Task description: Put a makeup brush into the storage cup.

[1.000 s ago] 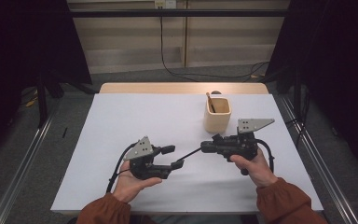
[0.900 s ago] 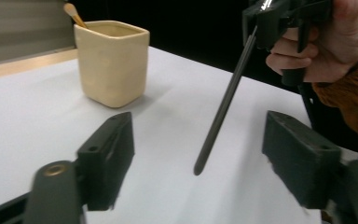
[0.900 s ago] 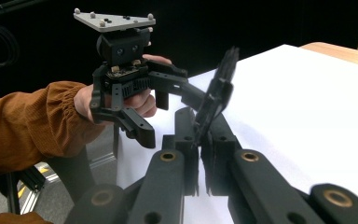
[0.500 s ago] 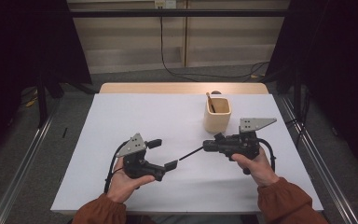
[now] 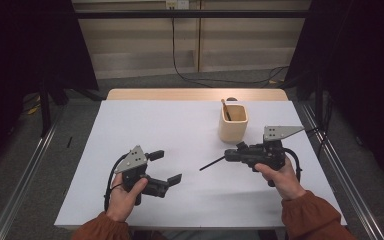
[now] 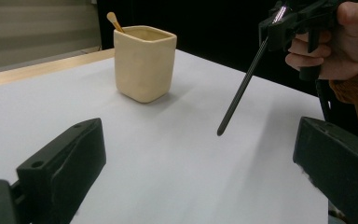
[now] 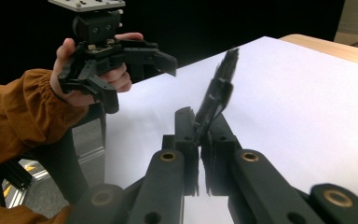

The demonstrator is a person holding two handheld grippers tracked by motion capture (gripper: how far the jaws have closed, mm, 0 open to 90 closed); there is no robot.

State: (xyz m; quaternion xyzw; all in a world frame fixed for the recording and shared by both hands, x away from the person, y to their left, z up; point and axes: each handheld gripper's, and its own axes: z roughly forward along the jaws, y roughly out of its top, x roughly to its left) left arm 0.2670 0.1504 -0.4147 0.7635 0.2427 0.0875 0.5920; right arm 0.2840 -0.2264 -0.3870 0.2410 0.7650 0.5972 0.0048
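White sheeting covers the desk in front of me, with a strip of bare wood along its far edge. On the far right part stands a cream square cup with a wooden stick leaning out of it; it stands apart from both tools, just beyond my right one.

My right tongs are clenched on a thin black rod. In the right gripper view I see the two jaws pressed together with the rod's thicker end caught between them and the rest slanting up and away. From above, the rod points toward the middle of the desk, its free tip low over the white sheet and directed at my left tool. In the left gripper view the rod slopes down from the right tongs with its tip off the surface, near the cup yet clear of it. My right hand wraps the handle from behind, the sleeve coming in from the lower right, tool roughly level.

My left tongs are released. Their jaws have just been opening and now stand wide apart with nothing between them but the bare sheet. They aim to the right, toward the rod's tip, well short of it. My left hand grips the handle near the desk's near-left edge, with the cable looping beside the wrist.
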